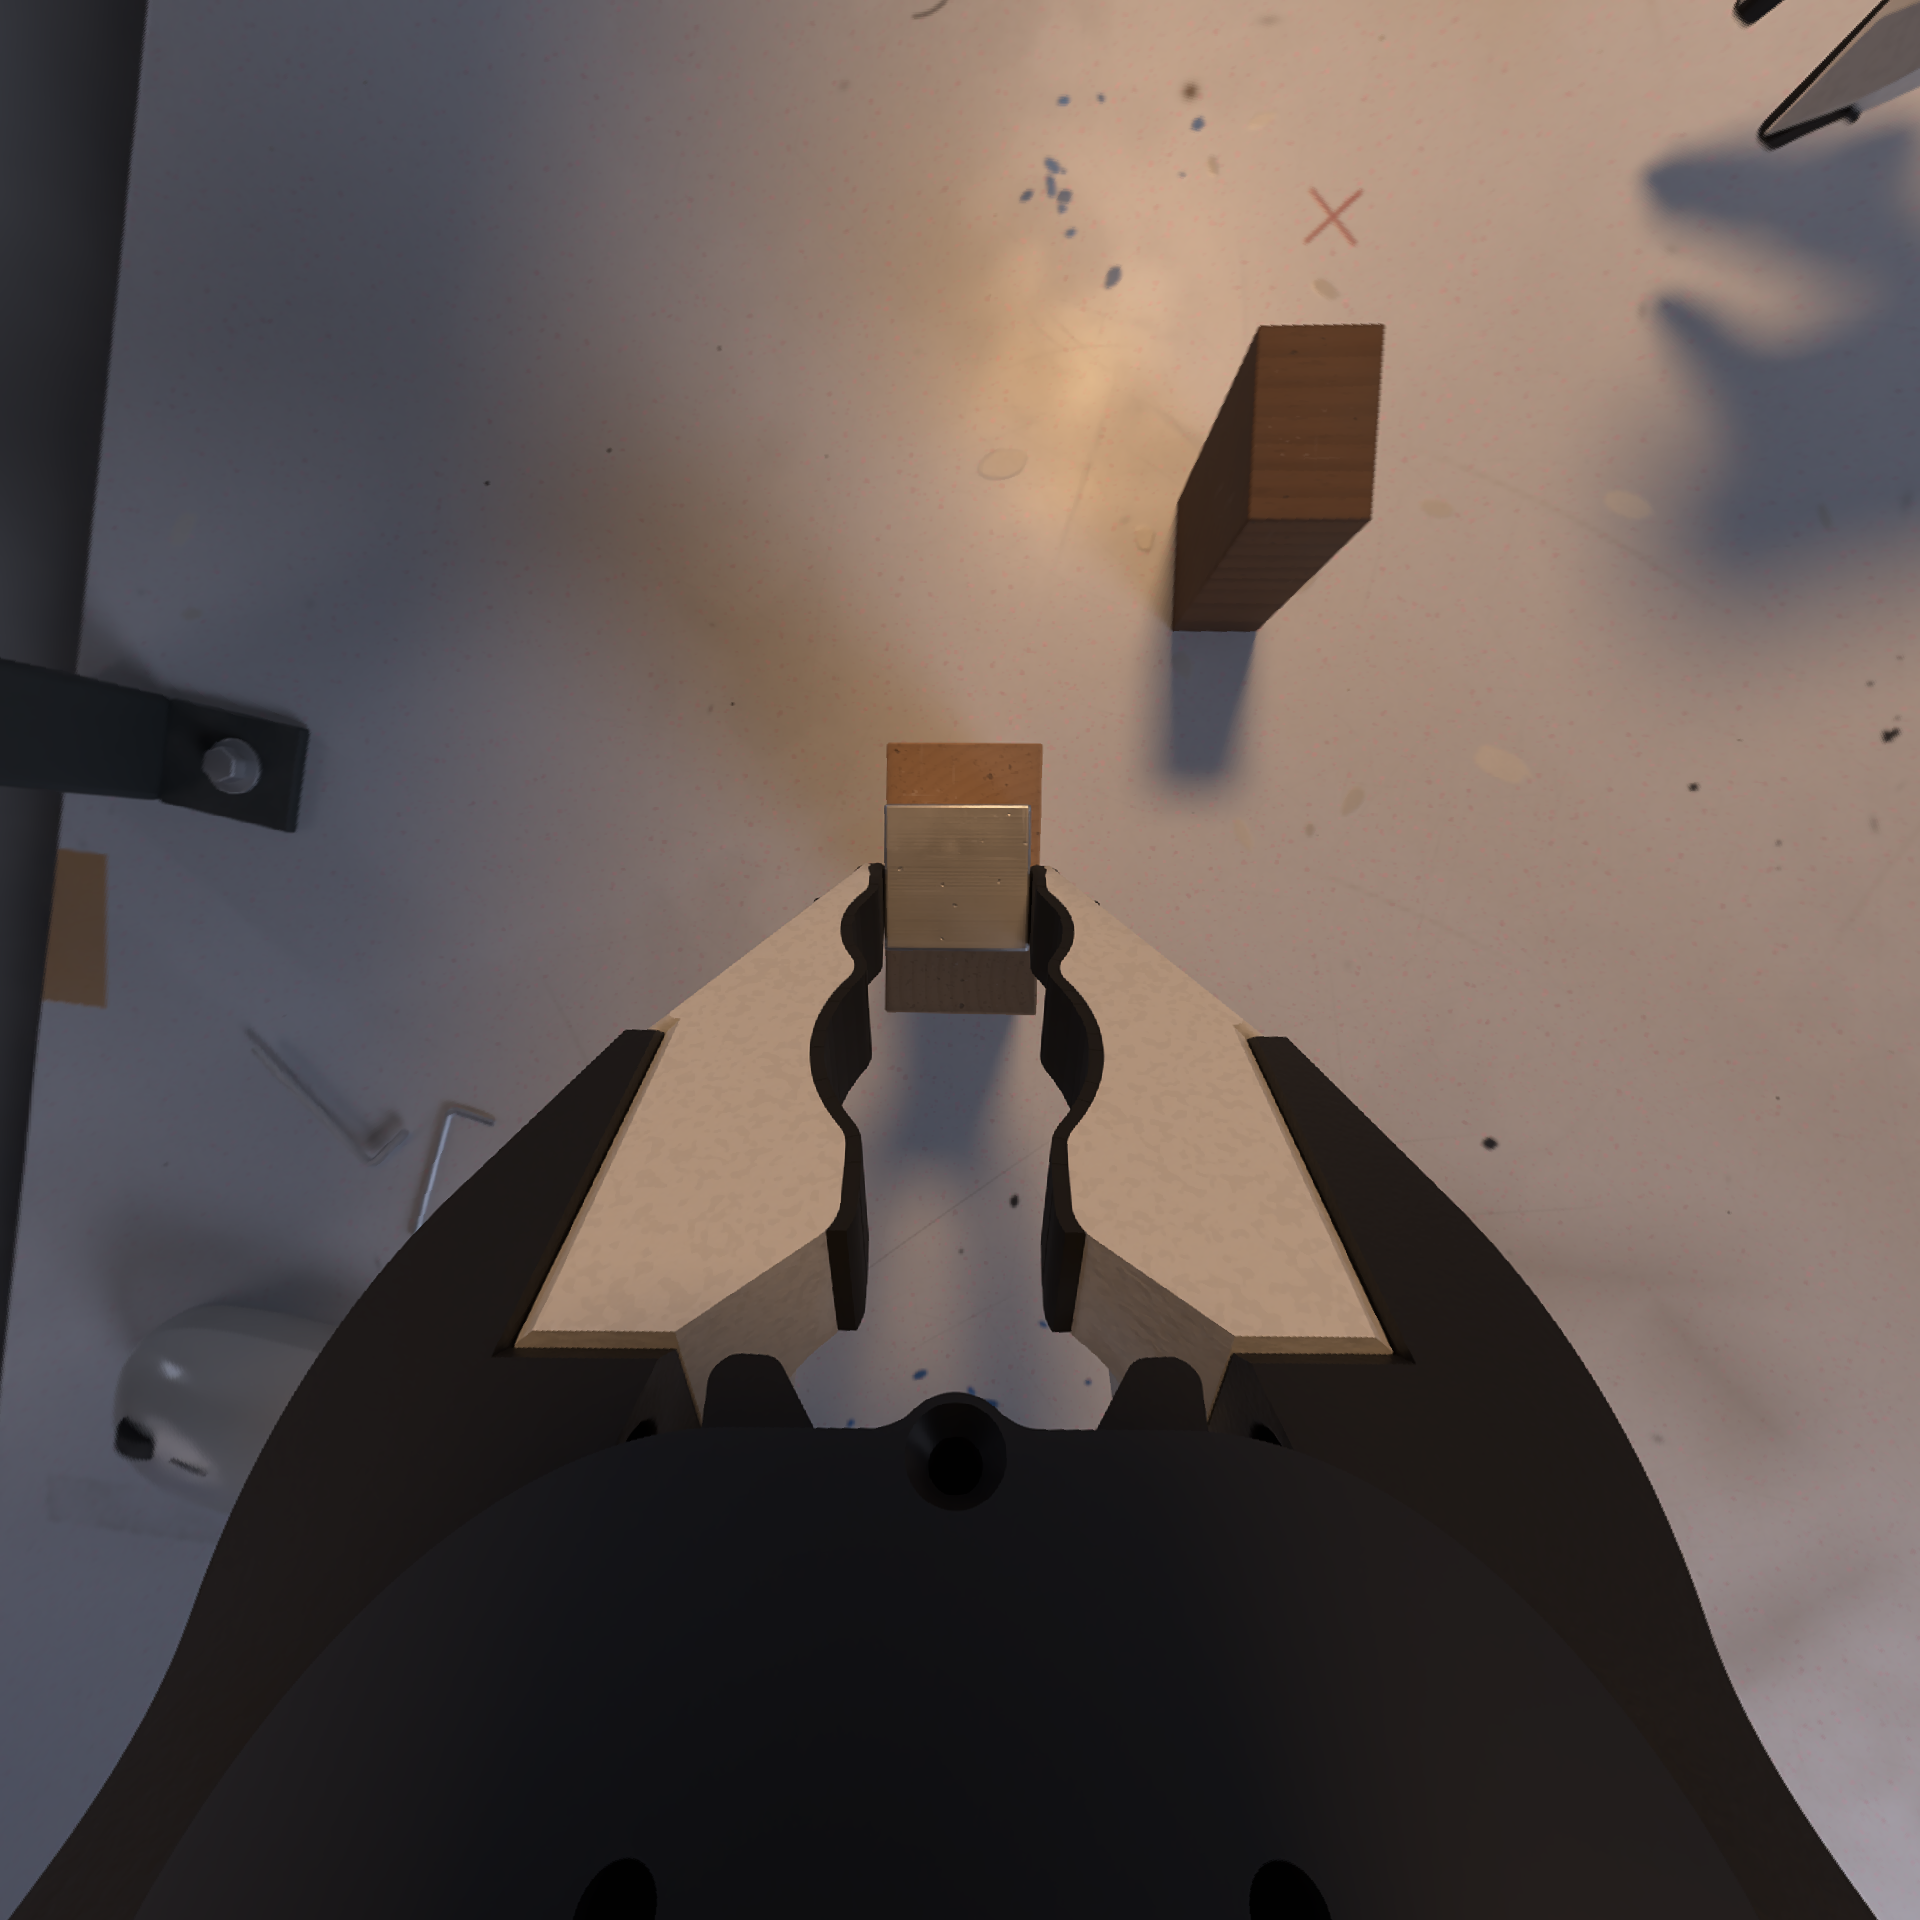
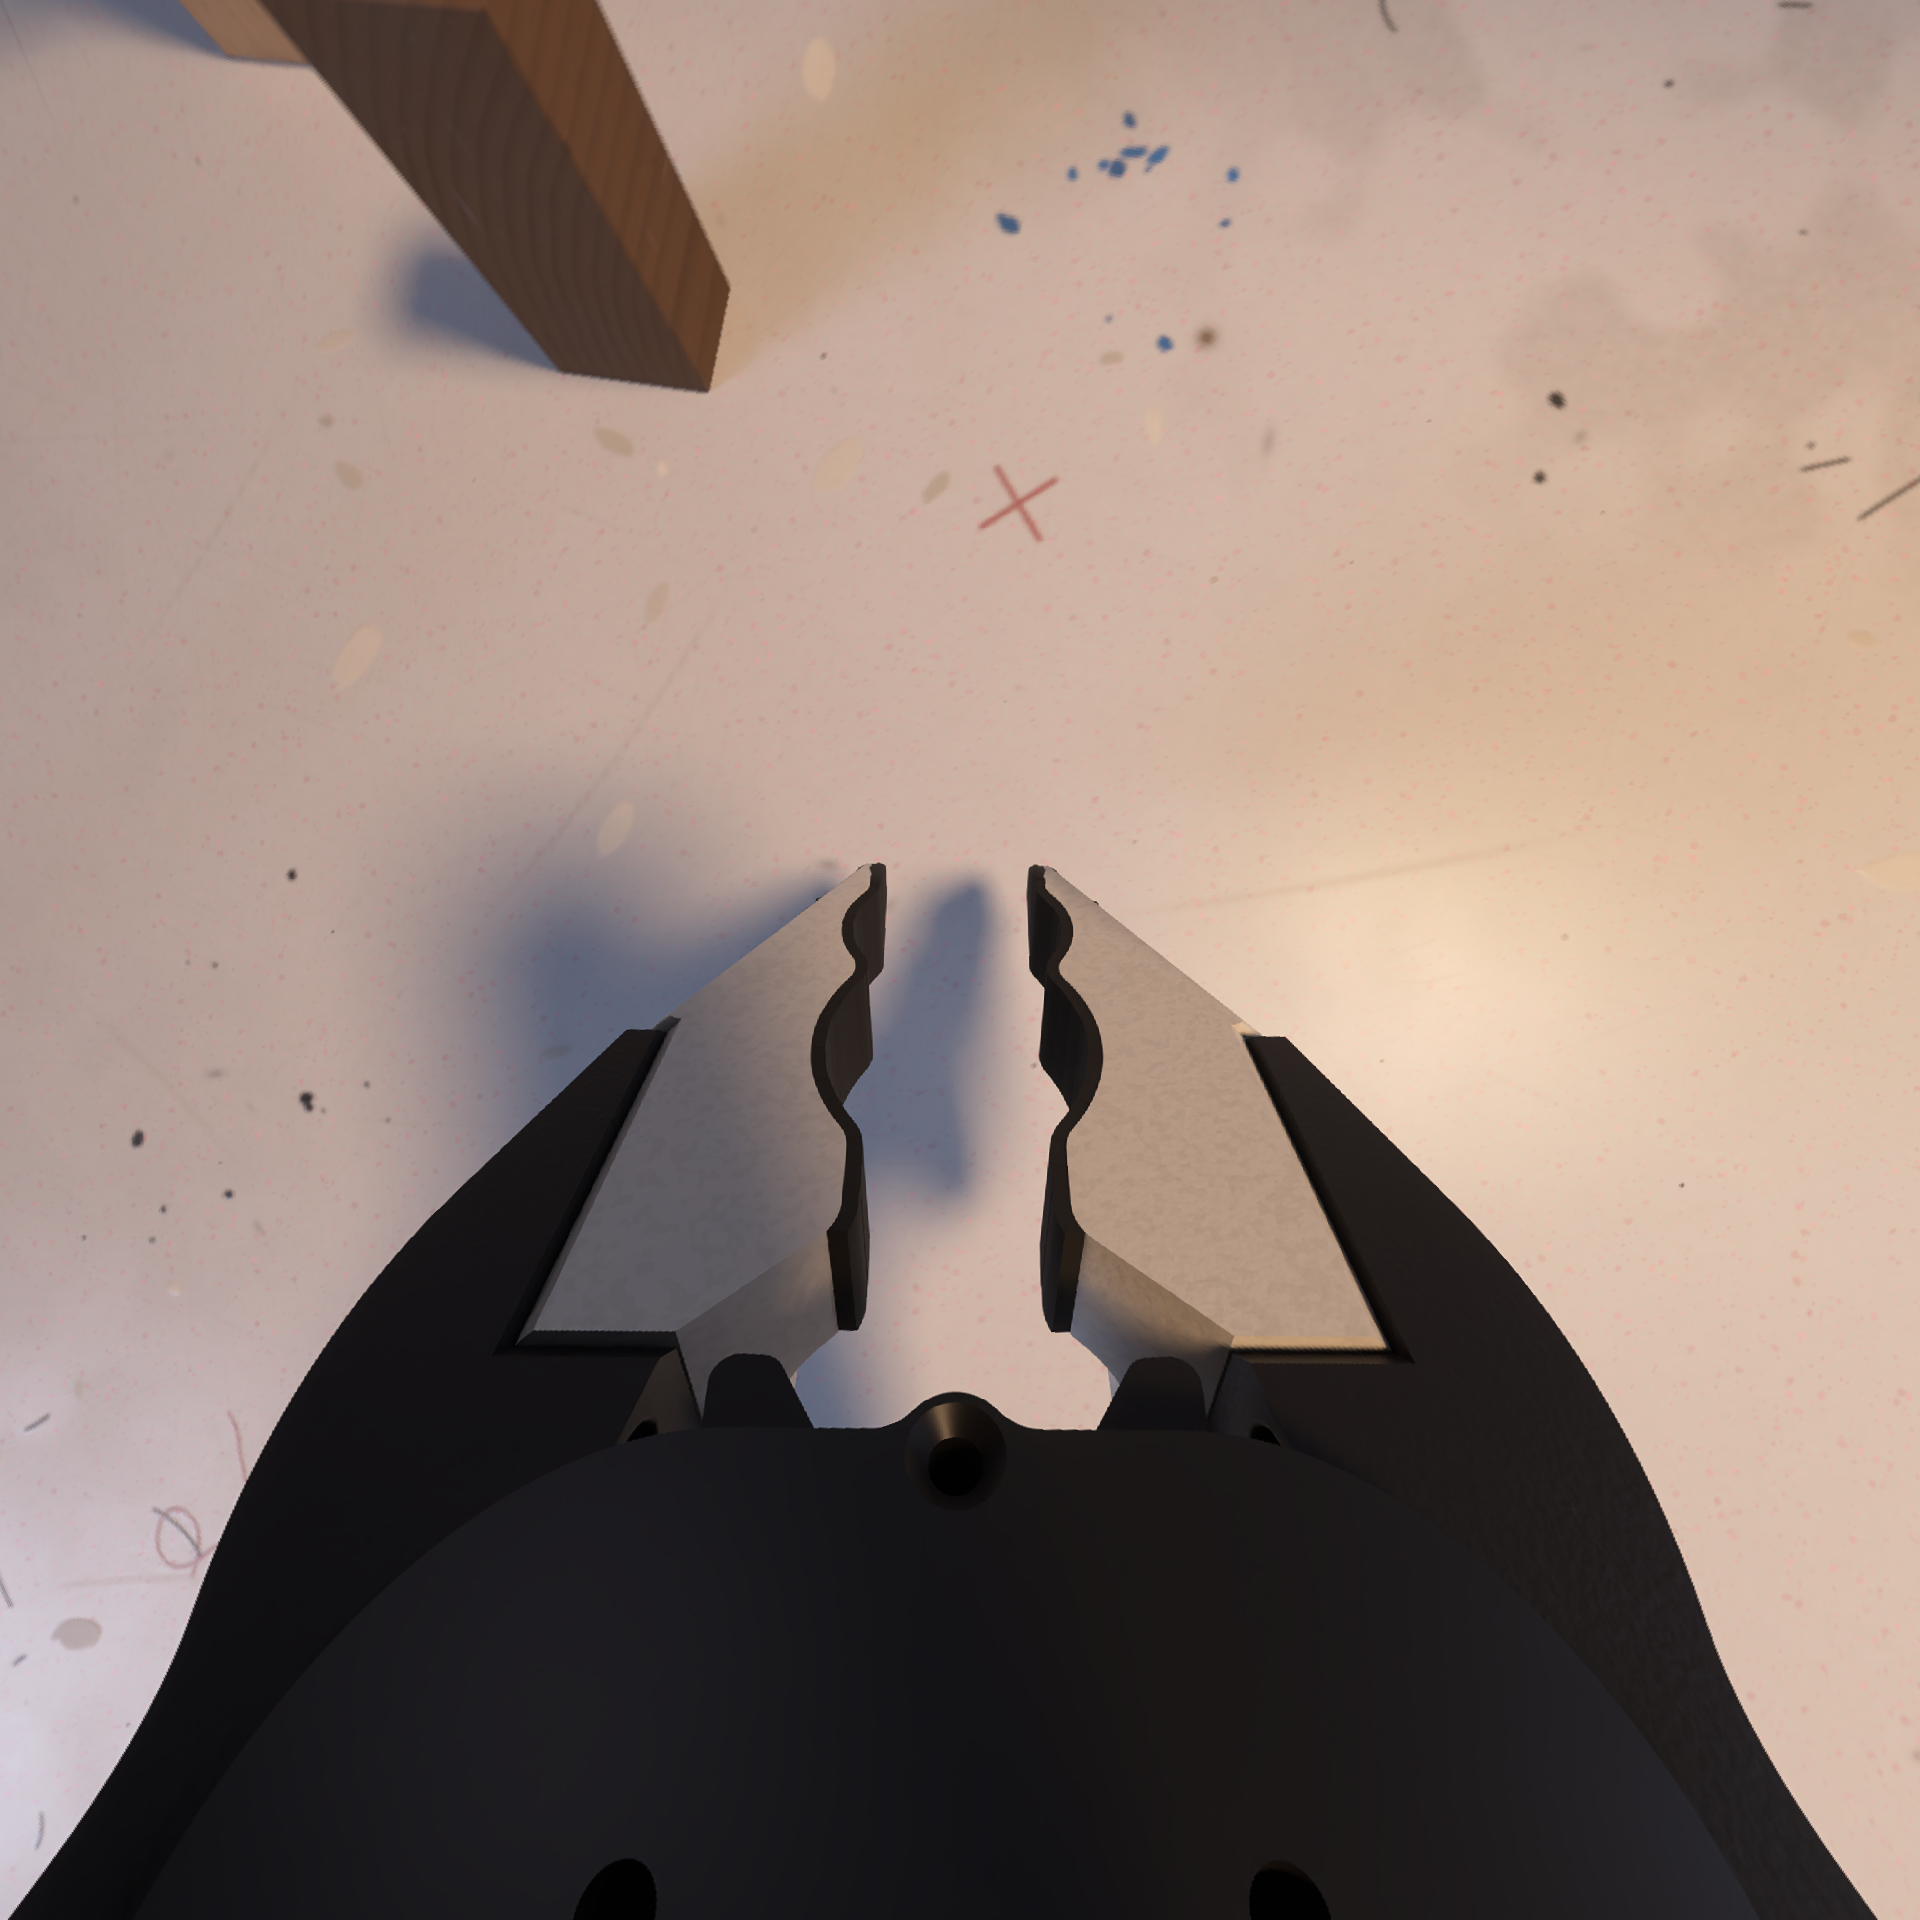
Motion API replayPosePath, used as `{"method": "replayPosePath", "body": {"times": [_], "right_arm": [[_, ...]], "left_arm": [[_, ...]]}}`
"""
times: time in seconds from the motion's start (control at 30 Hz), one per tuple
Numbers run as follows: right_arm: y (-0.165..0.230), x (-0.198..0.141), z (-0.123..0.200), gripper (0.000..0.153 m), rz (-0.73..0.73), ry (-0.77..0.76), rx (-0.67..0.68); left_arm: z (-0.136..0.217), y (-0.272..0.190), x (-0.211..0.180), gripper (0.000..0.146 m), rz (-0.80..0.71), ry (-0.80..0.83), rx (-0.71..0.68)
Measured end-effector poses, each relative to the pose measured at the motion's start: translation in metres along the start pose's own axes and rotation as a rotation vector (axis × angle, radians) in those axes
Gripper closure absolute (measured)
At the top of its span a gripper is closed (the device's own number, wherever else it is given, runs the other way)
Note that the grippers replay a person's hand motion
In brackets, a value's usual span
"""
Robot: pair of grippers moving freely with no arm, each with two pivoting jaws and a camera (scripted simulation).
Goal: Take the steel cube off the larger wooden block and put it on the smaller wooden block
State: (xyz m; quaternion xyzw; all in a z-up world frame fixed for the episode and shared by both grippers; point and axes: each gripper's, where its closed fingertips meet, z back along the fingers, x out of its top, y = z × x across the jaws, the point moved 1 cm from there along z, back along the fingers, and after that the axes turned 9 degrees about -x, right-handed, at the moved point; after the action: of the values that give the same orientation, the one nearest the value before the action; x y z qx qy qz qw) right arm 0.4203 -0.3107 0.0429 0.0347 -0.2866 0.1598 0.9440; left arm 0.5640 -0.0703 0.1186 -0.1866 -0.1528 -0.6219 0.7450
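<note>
The steel cube (image 1: pixel 956 878) sits between the fingertips of my left gripper (image 1: pixel 956 904), which is shut on it, both pads touching its sides. The cube is directly over the smaller wooden block (image 1: pixel 964 774), at its near part; I cannot tell whether it rests on the block or hangs just above. The larger wooden block (image 1: pixel 1288 457) stands bare to the right and farther away; it also shows in the right wrist view (image 2: pixel 540 177) at the top left. My right gripper (image 2: pixel 956 904) is open and empty above the bare table.
A black bracket with a bolt (image 1: pixel 229 769) and a dark post (image 1: pixel 62 312) are at the left. Allen keys (image 1: pixel 343 1101) and a white device (image 1: pixel 197 1392) lie at the lower left. A red cross mark (image 1: pixel 1333 216) (image 2: pixel 1018 504) is on the table. The other gripper (image 1: pixel 1829 73) shows at the top right.
</note>
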Motion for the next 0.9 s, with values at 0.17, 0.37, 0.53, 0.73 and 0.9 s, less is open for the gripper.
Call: {"method": "replayPosePath", "body": {"times": [0.17, 0.37, 0.53, 0.73, 0.9], "right_arm": [[-0.016, -0.005, -0.013, 0.12, -0.037, 0.01, 0.053], [-0.034, -0.005, -0.025, 0.12, -0.088, -0.004, 0.116], [-0.06, 0.02, -0.024, 0.114, -0.069, -0.064, 0.127], [-0.079, 0.038, -0.037, 0.113, 0.001, -0.052, 0.131], [-0.095, 0.045, -0.032, 0.113, 0.025, -0.089, 0.1]], "left_arm": [[0.0, 0.003, 0.004, 0.118, 0.005, 0.034, 0.052], [0.002, 0.0, 0.013, 0.119, -0.007, 0.022, 0.097], [-0.005, -0.039, 0.063, 0.119, -0.006, -0.086, -0.012], [-0.065, -0.064, 0.078, 0.119, 0.011, 0.001, -0.043], [-0.082, -0.069, 0.069, 0.112, 0.055, 0.081, -0.052]]}}
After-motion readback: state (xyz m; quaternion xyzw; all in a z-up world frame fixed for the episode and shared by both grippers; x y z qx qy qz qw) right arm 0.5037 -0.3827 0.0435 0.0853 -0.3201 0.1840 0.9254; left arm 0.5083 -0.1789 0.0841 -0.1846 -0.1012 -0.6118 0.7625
